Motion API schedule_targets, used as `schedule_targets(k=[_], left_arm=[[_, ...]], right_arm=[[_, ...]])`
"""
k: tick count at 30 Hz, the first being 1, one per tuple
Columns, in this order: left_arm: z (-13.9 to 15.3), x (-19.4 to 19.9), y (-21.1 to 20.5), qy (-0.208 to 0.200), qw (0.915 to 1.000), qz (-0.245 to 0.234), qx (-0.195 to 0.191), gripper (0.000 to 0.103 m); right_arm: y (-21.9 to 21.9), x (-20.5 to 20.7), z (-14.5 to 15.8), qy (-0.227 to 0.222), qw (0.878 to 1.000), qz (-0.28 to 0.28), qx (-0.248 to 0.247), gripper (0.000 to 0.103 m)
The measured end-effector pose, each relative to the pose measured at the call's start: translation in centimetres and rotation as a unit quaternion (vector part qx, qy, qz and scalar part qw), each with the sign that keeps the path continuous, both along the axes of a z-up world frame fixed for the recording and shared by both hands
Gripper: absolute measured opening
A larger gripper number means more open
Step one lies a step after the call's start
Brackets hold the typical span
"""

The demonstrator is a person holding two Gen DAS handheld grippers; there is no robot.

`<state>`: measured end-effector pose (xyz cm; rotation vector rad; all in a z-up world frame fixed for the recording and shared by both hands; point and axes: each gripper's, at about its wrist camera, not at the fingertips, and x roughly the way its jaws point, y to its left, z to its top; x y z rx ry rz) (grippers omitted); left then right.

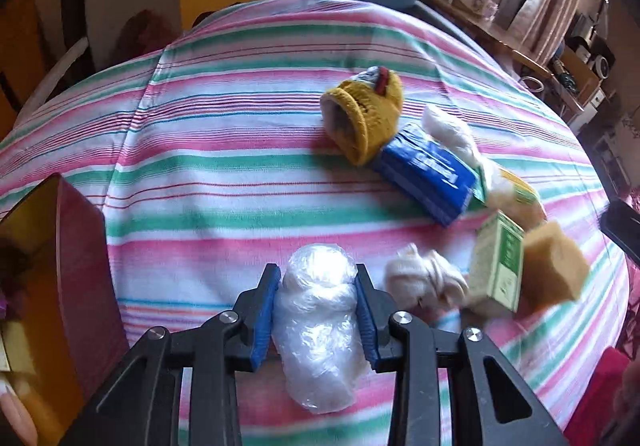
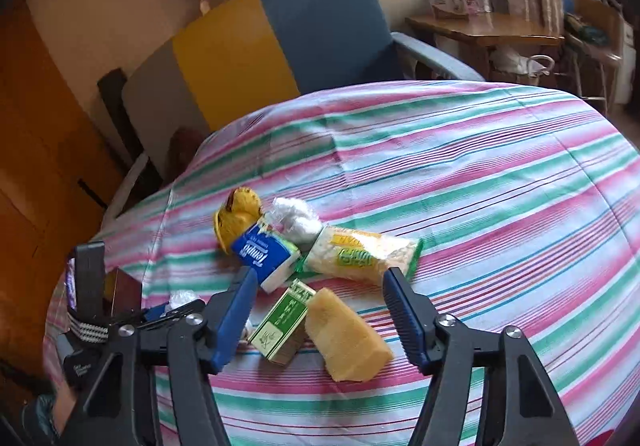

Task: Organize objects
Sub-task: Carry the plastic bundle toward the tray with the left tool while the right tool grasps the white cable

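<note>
In the left wrist view my left gripper (image 1: 317, 274) is shut on a clear plastic-wrapped white bundle (image 1: 318, 326), and both blue pads press its sides on the striped tablecloth (image 1: 224, 173). To its right lie a white cloth wad (image 1: 424, 280), a green box (image 1: 500, 264) and a yellow sponge (image 1: 554, 260). My right gripper (image 2: 320, 278) is open above the green box (image 2: 280, 322) and the sponge (image 2: 348, 334), which sit between its fingers untouched. Further back lie a blue tissue pack (image 2: 266, 252), a yellow knitted piece (image 2: 236, 215) and a snack packet (image 2: 360, 254).
A dark red open box (image 1: 76, 266) stands at the table's left edge beside the left gripper. Behind the table are a blue armchair (image 2: 328, 21), a yellow panel (image 2: 232, 53) and a wooden desk (image 2: 480, 29). The far right of the cloth holds nothing.
</note>
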<state>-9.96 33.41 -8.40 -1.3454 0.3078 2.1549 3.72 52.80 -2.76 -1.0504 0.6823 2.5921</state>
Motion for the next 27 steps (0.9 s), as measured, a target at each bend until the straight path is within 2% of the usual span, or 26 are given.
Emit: schedule_targets(k=[4,8,15,18,23,27], left_arm=[[1.8,1.9,-1.2,0.022,0.9994,-0.019,0.019,0.035],[3.6,3.9,-2.9,0.027,0.9982,-0.033,0.043,0.035],[6.6,7.1,-6.4,0.063,0.995,-0.046,0.063,0.035],[7.7,8.0,-8.0,0.078,0.9937,-0.047,0.066,0.035],[10.2,9.3,-11.4,0.127,0.9892,-0.027,0.068,0.035],[11.9,9.9,-14.3,0.168,0.9843,-0.002,0.055,0.035]], right_arm=[[-1.1,-0.5,-0.3,-0.001,1.0,0.026,0.01,0.067],[-2.7,-1.2,-0.8,-0.012,0.998,0.062,0.019,0.067],[-6.6,-2.3,-2.0,-0.036,0.988,0.137,0.055,0.066],[-8.4,-3.1,-2.5,-0.049,0.982,0.167,0.076,0.066],[-11.6,-6.0,-3.7,-0.089,0.961,0.223,0.138,0.065],[-12.9,-9.3,-6.3,-0.144,0.943,0.255,0.155,0.065]])
